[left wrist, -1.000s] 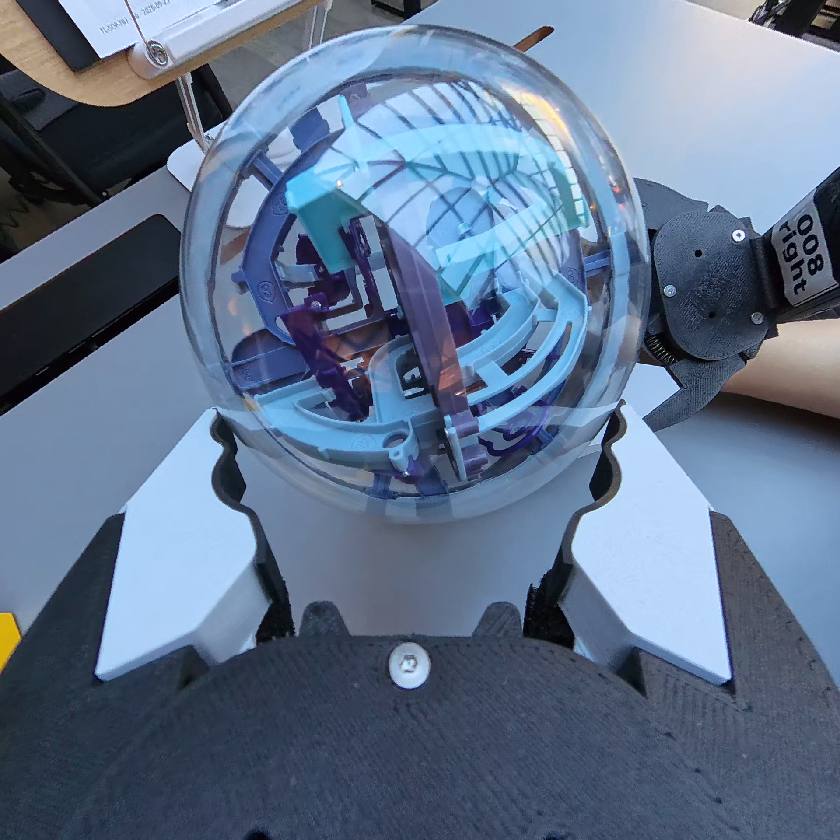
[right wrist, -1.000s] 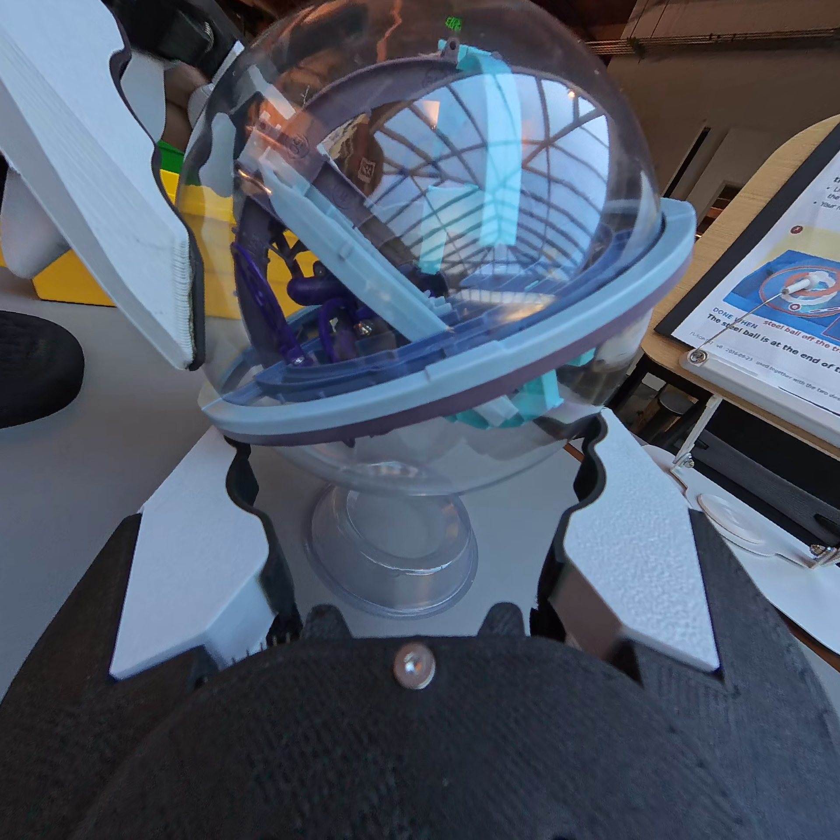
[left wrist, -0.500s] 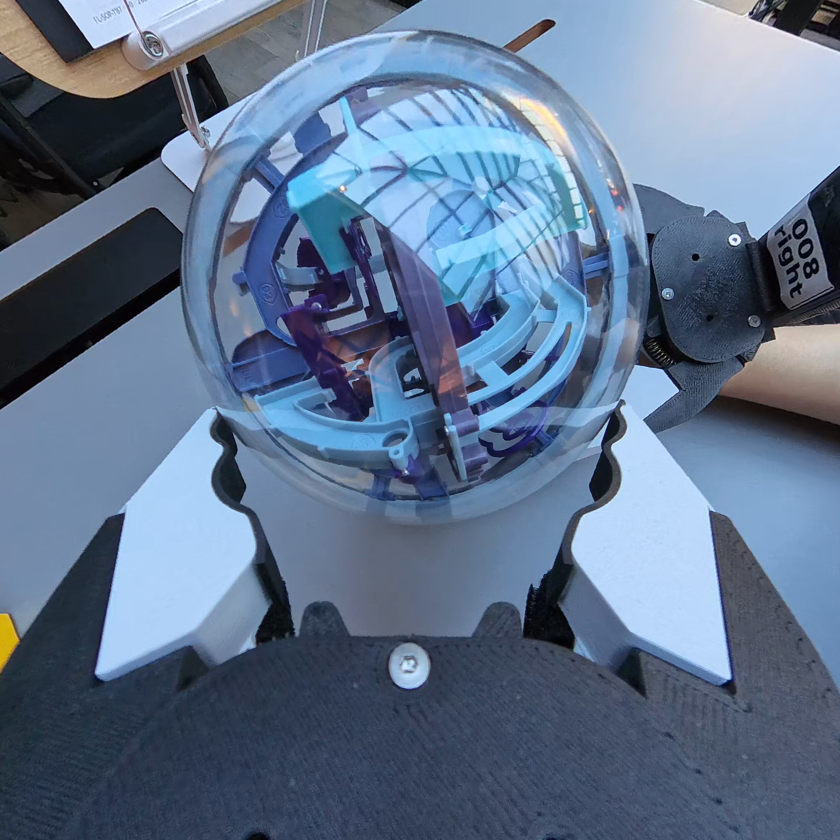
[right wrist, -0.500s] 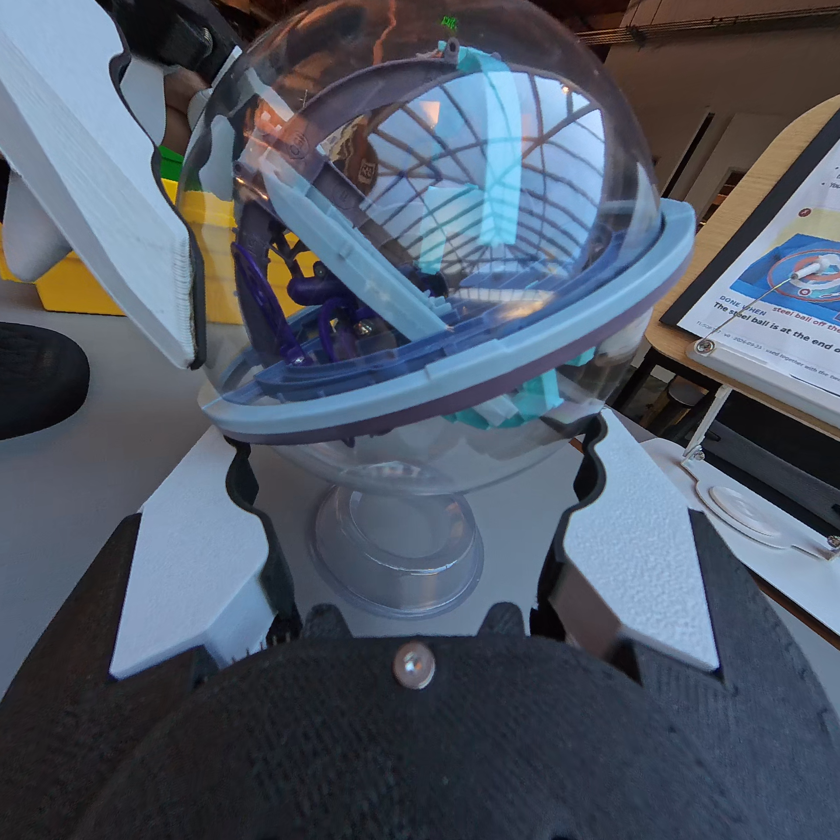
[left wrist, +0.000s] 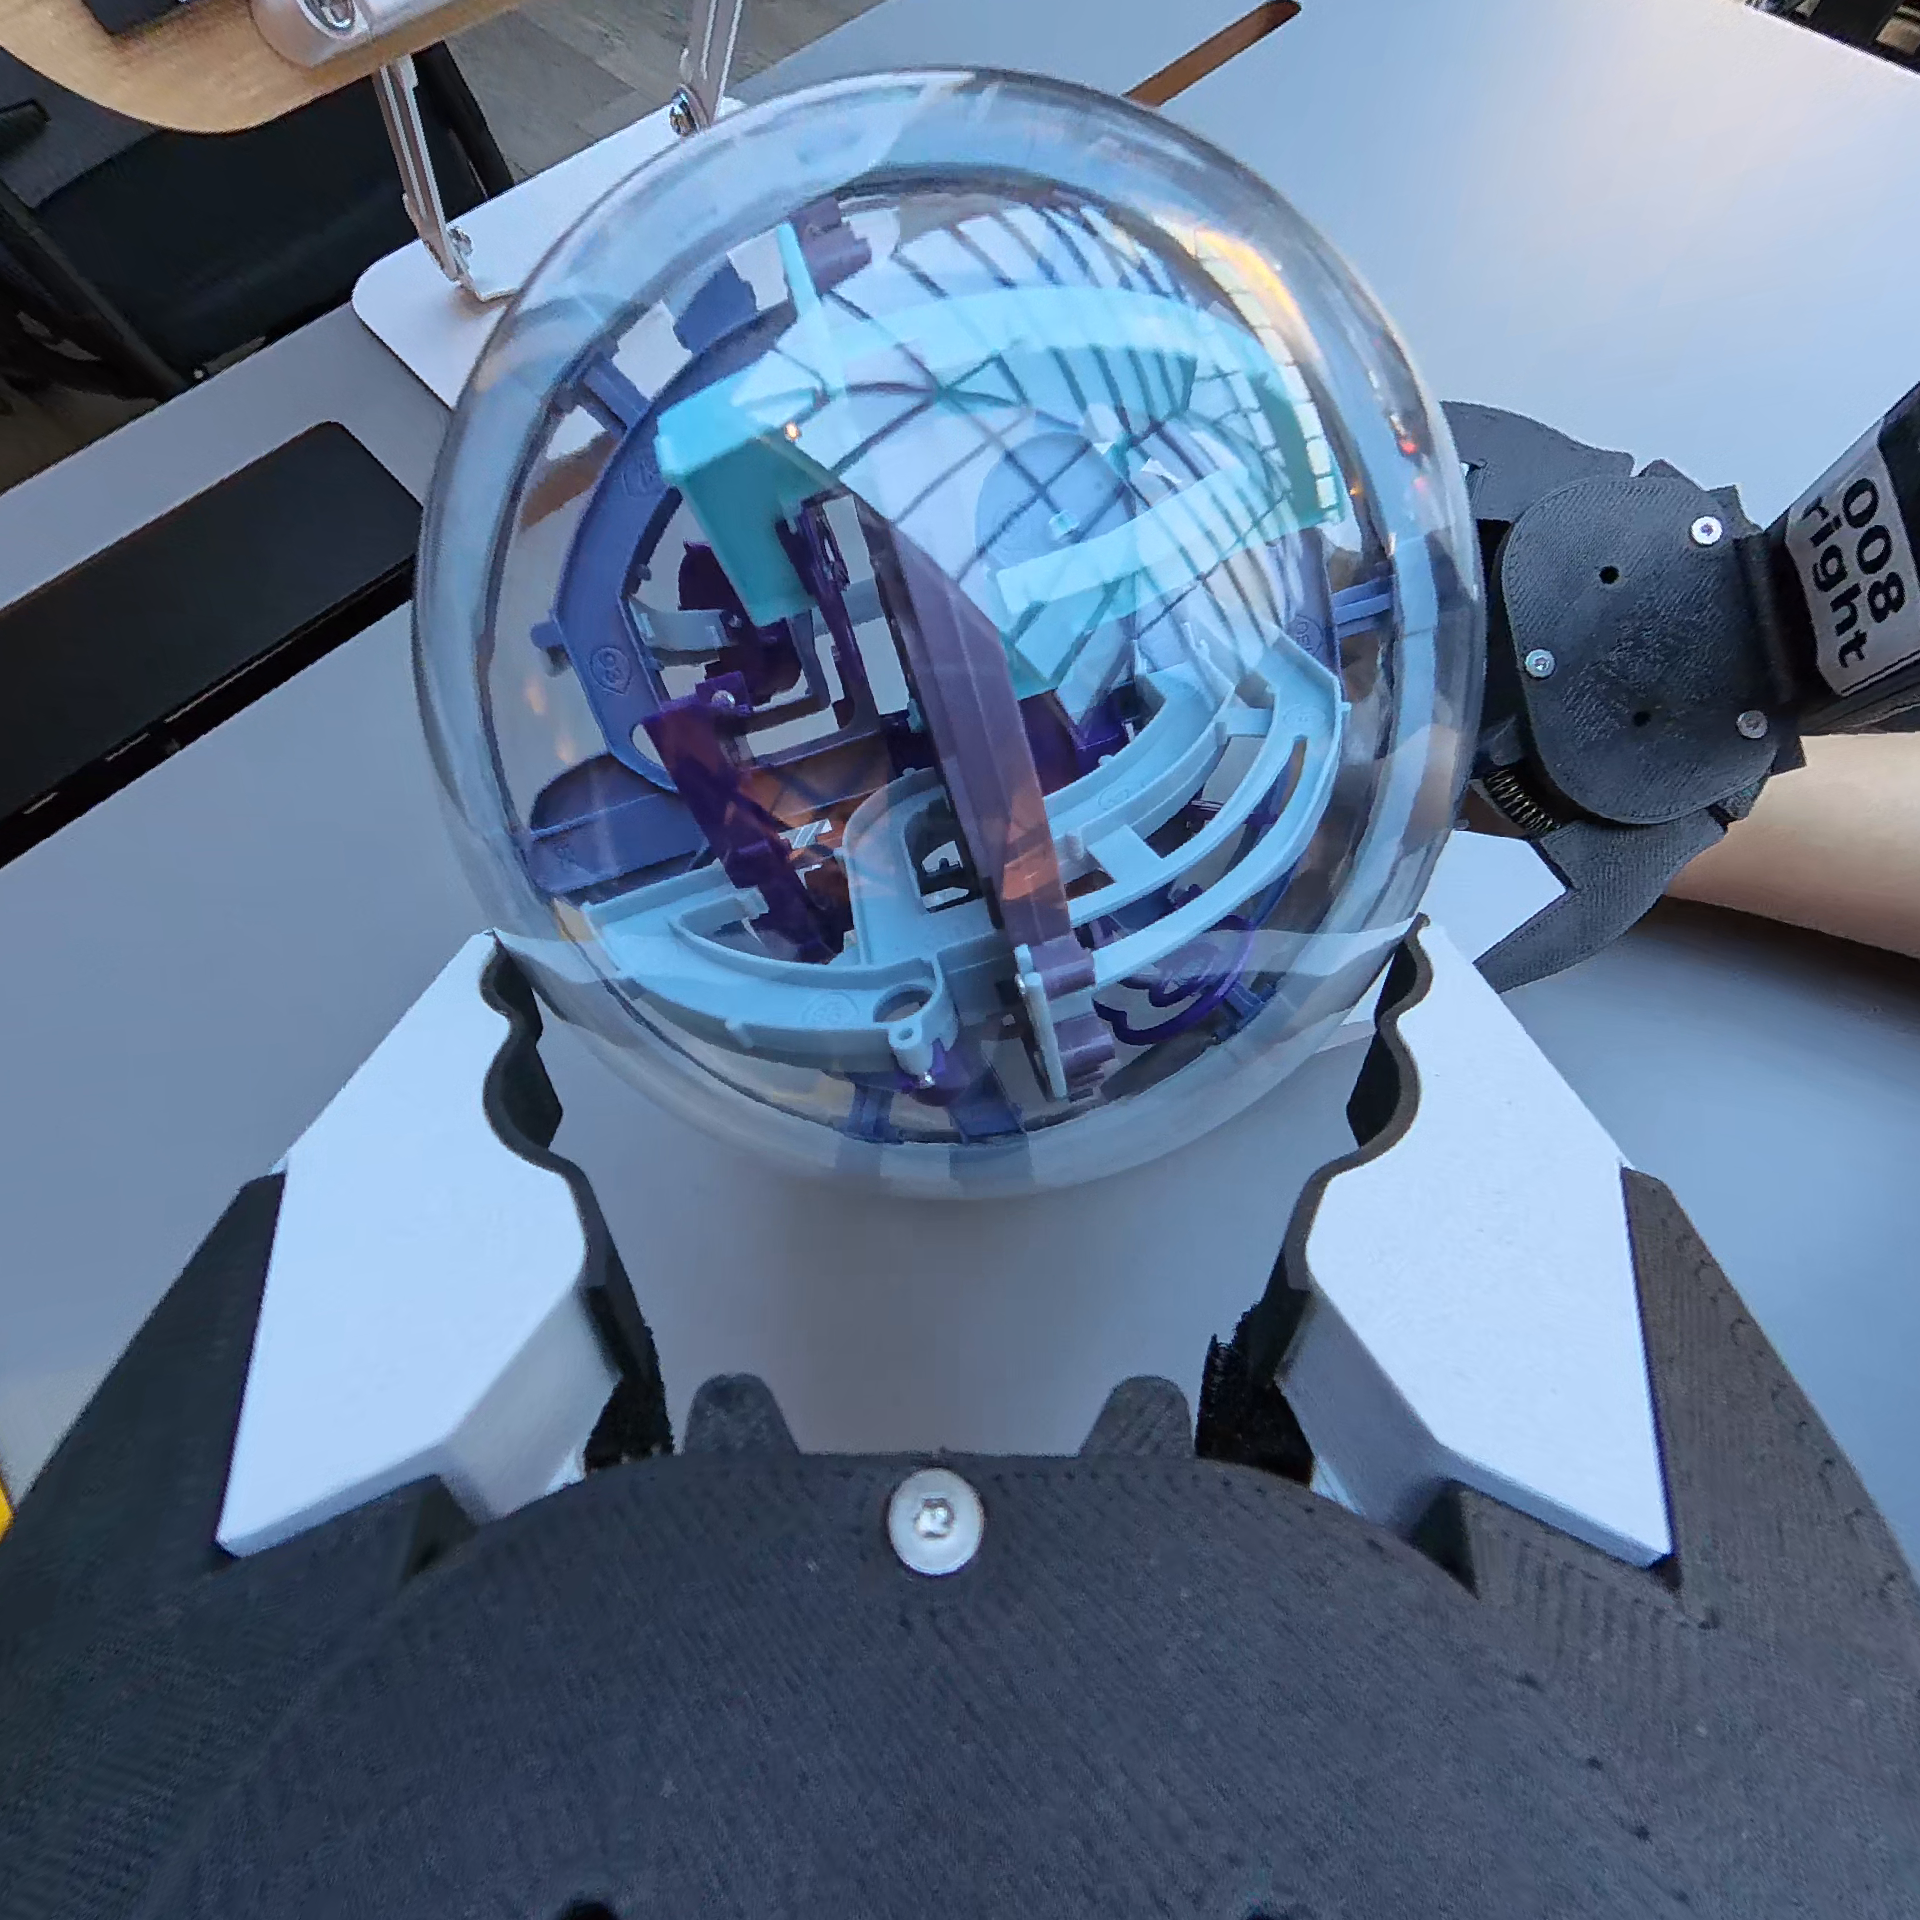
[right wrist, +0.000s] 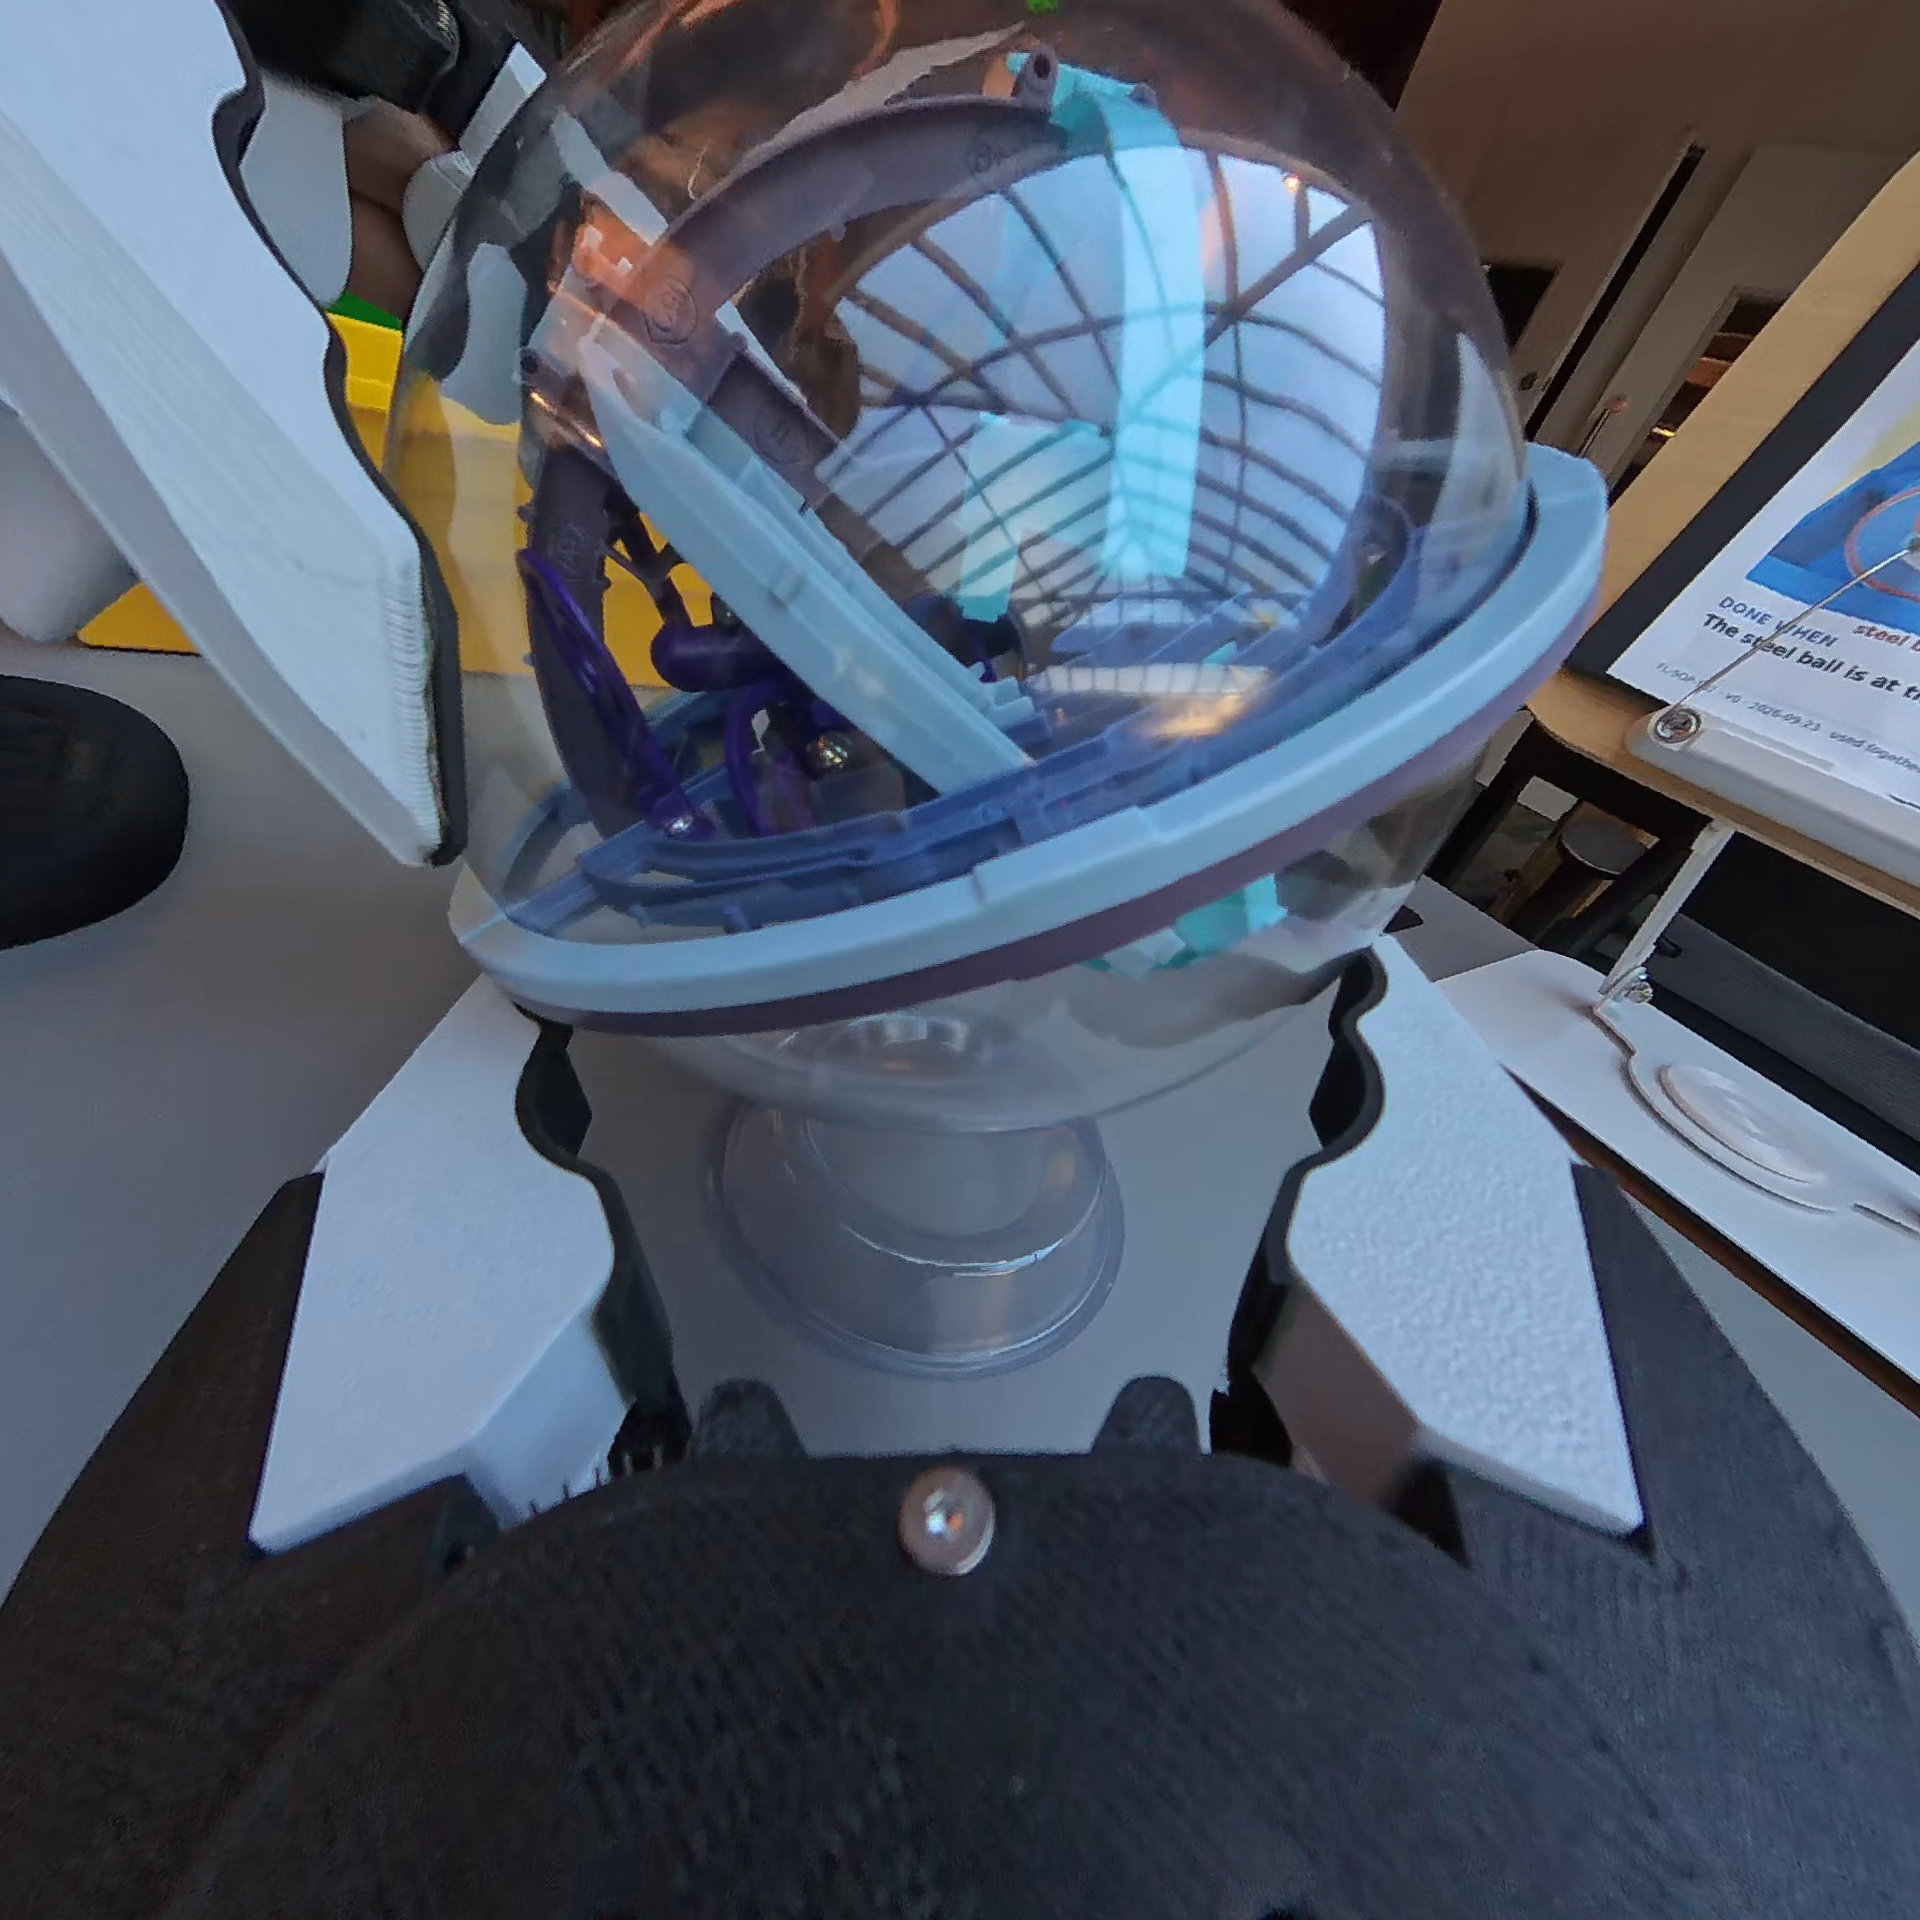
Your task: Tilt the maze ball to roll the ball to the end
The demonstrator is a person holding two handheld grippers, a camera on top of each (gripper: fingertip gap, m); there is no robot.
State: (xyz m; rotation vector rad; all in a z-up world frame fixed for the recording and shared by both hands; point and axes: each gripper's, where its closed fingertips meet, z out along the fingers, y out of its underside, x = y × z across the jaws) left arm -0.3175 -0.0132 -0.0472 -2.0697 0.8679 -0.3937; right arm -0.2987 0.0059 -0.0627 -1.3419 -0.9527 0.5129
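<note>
Since 1 second ago, both views have shifted slightly; the maze ball [left wrist: 940,634] remains pinched between both tools. Left gripper [left wrist: 940,971] and right gripper [right wrist: 951,997] each clamp its lower shell. Equator ring tilted. Sphere held above clear stand [right wrist: 920,1247] on grey table [left wrist: 208,935].

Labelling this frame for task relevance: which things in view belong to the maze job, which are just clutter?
Job:
- maze ball, clear sphere lifted off the table
- left claw, gripping the sphere
- right claw, gripping the sphere
- small steel ball inside the tracks
- clear stand, empty on the table

Lying about:
- clipboard sheet
- yellow box
- black pad
</note>
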